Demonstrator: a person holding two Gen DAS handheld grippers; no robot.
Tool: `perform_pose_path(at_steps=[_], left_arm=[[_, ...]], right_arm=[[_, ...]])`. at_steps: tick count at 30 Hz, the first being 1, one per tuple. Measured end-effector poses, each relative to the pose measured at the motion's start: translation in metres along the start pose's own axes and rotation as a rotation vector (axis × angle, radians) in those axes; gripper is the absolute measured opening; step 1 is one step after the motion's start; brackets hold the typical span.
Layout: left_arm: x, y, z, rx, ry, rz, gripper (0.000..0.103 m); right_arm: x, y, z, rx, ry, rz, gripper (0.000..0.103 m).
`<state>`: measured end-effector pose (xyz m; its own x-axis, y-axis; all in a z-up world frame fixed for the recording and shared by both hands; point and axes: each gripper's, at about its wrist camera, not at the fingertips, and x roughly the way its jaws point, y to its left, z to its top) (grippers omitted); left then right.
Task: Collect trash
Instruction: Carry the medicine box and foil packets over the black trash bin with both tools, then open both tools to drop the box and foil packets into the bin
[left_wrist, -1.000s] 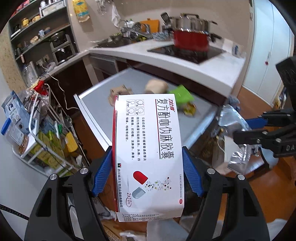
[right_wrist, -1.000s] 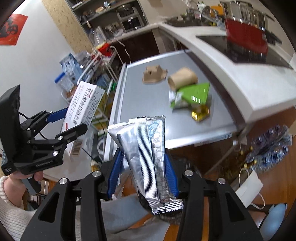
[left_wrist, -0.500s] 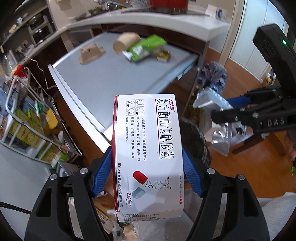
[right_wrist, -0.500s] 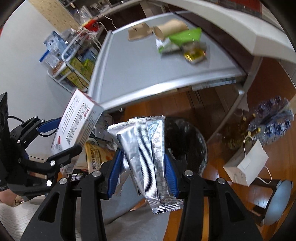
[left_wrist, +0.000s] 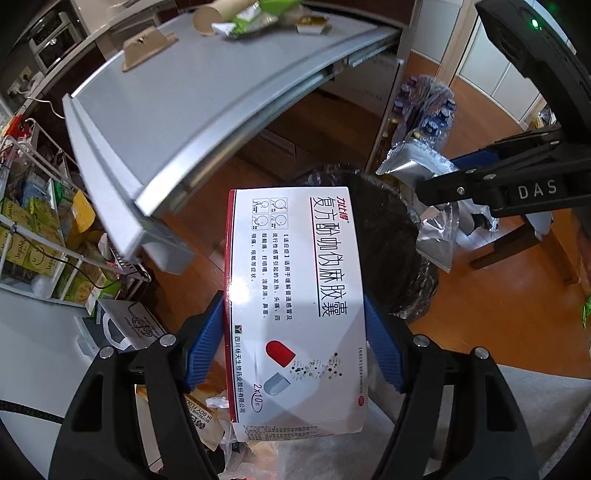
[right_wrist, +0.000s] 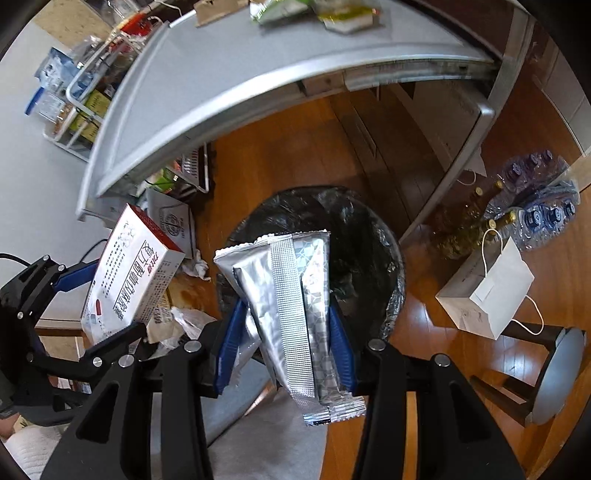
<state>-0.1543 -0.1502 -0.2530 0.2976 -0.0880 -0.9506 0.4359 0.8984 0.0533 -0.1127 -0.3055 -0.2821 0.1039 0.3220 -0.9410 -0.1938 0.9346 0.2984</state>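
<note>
My left gripper (left_wrist: 293, 332) is shut on a white medicine box (left_wrist: 295, 295) with a red-and-grey capsule print; the box also shows at the left in the right wrist view (right_wrist: 129, 273). My right gripper (right_wrist: 284, 332) is shut on a silver foil wrapper (right_wrist: 284, 295), which also shows in the left wrist view (left_wrist: 424, 173). Both are held over a round bin lined with a black bag (right_wrist: 365, 236), standing on the wooden floor; it also shows in the left wrist view (left_wrist: 388, 236). More trash lies on the grey table (left_wrist: 192, 88): a cardboard piece (left_wrist: 147, 46), a paper cup (left_wrist: 218, 14), a green wrapper (left_wrist: 258, 14).
A wire rack with boxes (left_wrist: 33, 229) stands left of the table. A white paper bag (right_wrist: 491, 291), bottles (right_wrist: 480, 210) and a pack of water bottles (right_wrist: 539, 199) stand on the floor right of the bin. A stool (right_wrist: 554, 373) is at the right.
Both grippers have tilted down from the table toward the floor and moved over the bin, still holding the box and the wrapper.
</note>
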Motion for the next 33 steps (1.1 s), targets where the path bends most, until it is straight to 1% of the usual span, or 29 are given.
perform_pose_path(at_steps=[7,12,29,33], left_arm=[[0.027,-0.002,0.008,0.011,0.041,0.005,0.072],[0.040,-0.004,0.013,0.032,0.056,0.004,0.072],[0.066,-0.009,0.028,0.076,0.088,0.019,0.072],[0.069,-0.011,0.032,0.079,0.093,0.015,0.073]], right_arm=[[0.022,-0.006,0.007,0.004,0.039,-0.019,0.044],[0.033,-0.012,0.012,0.005,0.057,-0.027,0.044],[0.056,-0.026,0.019,0.034,0.106,-0.035,0.044],[0.058,-0.028,0.019,0.041,0.115,-0.036,0.049]])
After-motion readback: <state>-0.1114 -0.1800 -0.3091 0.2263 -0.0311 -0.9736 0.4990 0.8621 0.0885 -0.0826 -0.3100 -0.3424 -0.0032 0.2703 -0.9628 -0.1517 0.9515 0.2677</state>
